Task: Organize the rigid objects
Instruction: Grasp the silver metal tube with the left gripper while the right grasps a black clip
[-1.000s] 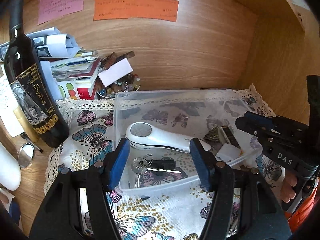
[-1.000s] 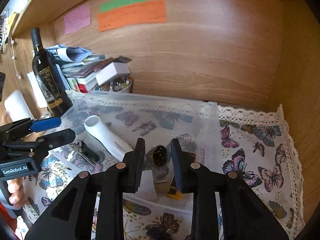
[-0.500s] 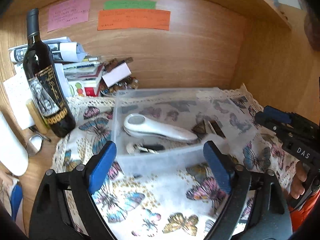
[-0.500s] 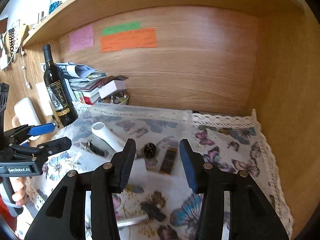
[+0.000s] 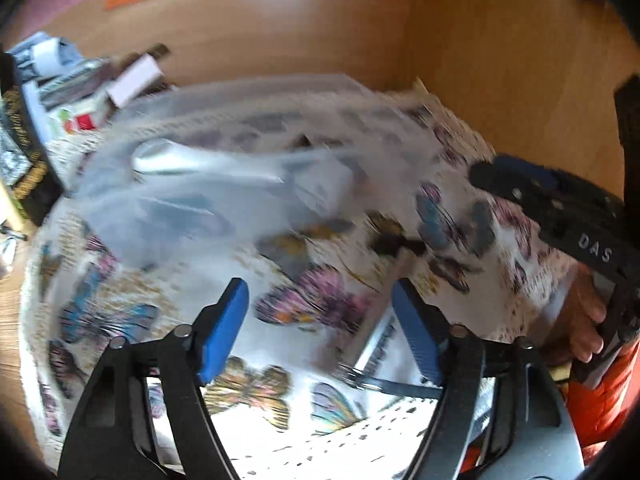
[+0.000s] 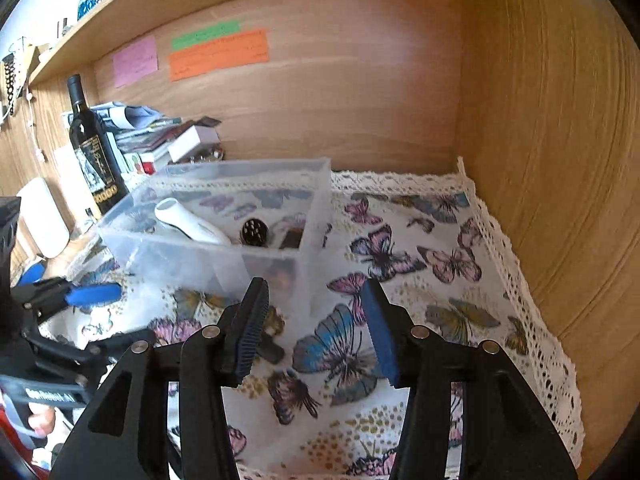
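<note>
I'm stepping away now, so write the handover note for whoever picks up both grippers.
Left gripper: open, empty, jaws just closing somewhat.
Right gripper: open, empty, jaws just opened, in front of the clear bin.
In the bin: white handheld device, round black piece, a dark flat item beside it.
Left out: a small dark object on the butterfly cloth by the right gripper's left finger, and a blurred comb-like item near the left gripper. Bin these next.

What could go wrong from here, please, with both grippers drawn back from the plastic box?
1. A small dark object lies on the butterfly cloth just past the right gripper, outside the clear box; it may get overlooked or knocked.
2. The left wrist view is badly blurred, so the open left gripper could snag the cloth.
3. The wine bottle stands close beside the box and could tip.
</note>
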`<state>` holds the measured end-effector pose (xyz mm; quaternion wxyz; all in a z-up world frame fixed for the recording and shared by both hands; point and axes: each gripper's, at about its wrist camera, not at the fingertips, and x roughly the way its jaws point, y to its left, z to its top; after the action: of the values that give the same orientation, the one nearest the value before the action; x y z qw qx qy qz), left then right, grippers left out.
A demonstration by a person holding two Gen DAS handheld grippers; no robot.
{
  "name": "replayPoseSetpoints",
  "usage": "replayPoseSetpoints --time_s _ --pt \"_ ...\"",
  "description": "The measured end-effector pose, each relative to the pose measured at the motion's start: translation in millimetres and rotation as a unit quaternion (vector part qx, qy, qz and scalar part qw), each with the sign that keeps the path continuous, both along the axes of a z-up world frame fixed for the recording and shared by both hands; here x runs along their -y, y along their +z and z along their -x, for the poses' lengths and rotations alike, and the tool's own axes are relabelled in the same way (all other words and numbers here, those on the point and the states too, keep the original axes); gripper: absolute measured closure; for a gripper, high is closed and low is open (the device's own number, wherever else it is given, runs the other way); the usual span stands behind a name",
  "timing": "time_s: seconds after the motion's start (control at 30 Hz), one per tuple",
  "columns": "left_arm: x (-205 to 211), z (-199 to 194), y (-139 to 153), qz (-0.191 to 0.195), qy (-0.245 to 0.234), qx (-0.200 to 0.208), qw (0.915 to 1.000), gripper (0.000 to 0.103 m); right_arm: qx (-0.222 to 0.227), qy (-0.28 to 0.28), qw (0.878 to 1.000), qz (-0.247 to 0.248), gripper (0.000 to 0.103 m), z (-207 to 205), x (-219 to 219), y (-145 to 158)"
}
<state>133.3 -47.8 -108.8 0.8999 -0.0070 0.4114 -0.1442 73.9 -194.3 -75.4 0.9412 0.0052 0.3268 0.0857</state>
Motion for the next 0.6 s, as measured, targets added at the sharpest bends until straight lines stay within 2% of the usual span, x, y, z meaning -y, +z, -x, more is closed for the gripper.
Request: replayPoseSetpoints --time_s 0.2,0.27,0.3,0.47,0.6 --pt "23.3 2.8 -15.1 -0.017 -0.03 -0.015 0.9993 0.035 -0.03 -0.001 1.0 -0.003 0.058 -2.9 -0.3 -18.2" --pt "27.6 1.4 -19.5 -0.021 -0.035 -0.022 0.9989 0.049 -0.039 0.001 0.999 -0.002 0.058 -4.0 -1.7 -23.0" --pt "28.2 0.8 -21.5 -0.021 -0.036 -0.025 0.9988 0.051 -0.043 0.002 0.999 -0.001 0.058 -4.6 -3.2 -24.8" --pt "14.8 0.3 -19.7 -0.01 -0.021 -0.024 0.9994 0.086 -0.053 0.018 0.998 0.007 0.058 -7.9 -14.0 -29.7" --pt "-6.6 -0.4 -19.7 0.003 0.001 -0.032 0.9995 0.088 -0.06 0.028 0.998 0.008 0.058 -15.5 -23.2 -32.9"
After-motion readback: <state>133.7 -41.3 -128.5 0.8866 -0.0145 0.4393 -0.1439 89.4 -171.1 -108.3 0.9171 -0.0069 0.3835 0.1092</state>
